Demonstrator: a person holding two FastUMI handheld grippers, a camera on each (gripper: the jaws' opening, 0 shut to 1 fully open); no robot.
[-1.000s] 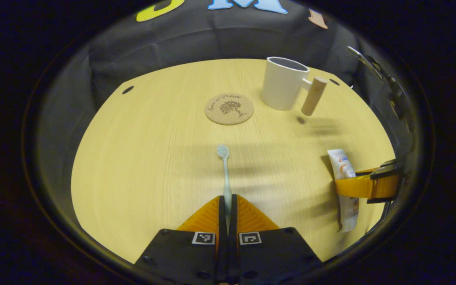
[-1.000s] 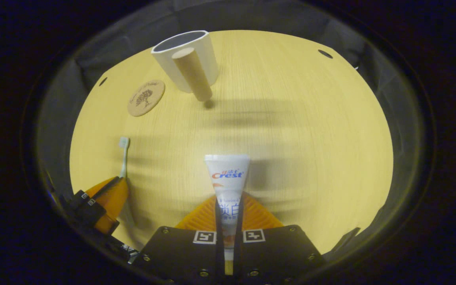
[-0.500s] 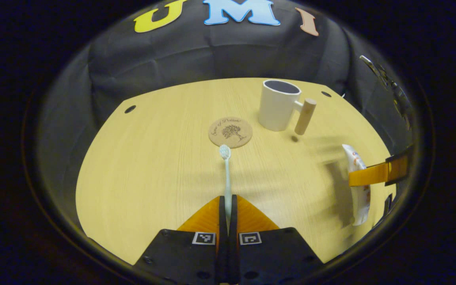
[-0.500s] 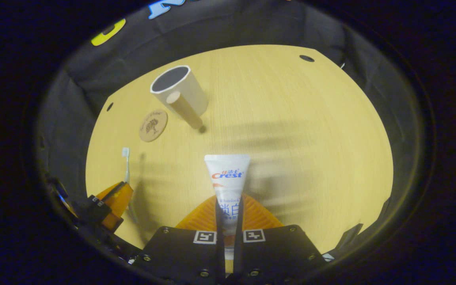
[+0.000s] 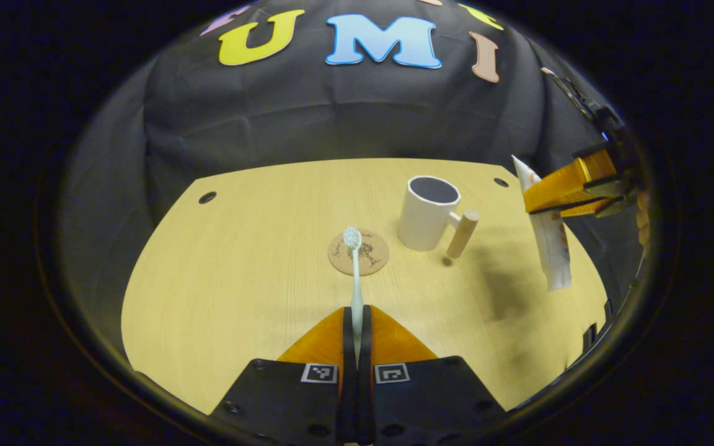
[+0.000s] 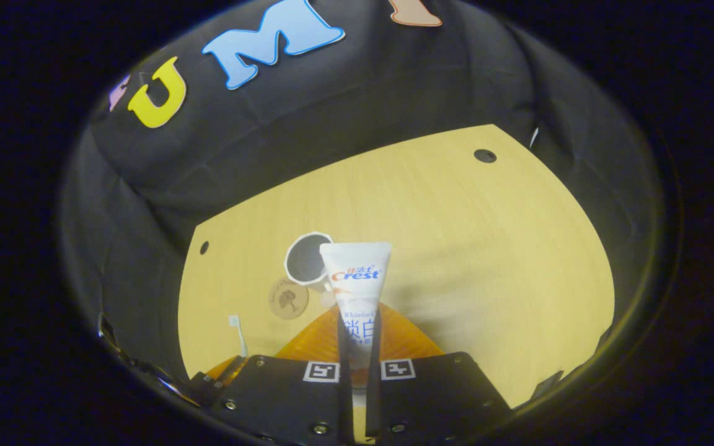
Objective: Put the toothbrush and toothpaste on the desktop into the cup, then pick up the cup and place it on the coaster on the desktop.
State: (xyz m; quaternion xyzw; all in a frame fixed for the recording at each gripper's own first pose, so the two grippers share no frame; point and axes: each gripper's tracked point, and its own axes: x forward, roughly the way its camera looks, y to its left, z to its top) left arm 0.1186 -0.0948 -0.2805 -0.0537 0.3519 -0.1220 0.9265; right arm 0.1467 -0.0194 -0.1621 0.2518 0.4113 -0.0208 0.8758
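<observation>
Toothbrush and toothpaste are both off the tabletop, each pinched between a gripper's fingers. In the left gripper view the left gripper has its fingers pressed onto the brush's lower handle, with the thin stem running up the middle of the frame and the bristle head overlapping the coaster in the picture. The brush looks light and stiff, though slim enough to pivot in the grip, so a hold low on the handle suits dropping it head-up into the cup.

The right gripper clamps the tube across its lower body at the bottom centre of the right gripper view, flat crimped end upward. It shows again at the right edge of the left gripper view, hanging from the fingers. A soft, squeezable tube will likely dent under pressure and could slip if gripped lightly; a hold across the fuller middle seems safest. The cup looks rigid and smooth-walled; its wooden peg handle is the obvious place to take it.

The tube's cap end is hidden between the fingers in the right gripper view, and the tube covers part of the cup's rim there. Fisheye bending makes heights above the tabletop hard to judge.
</observation>
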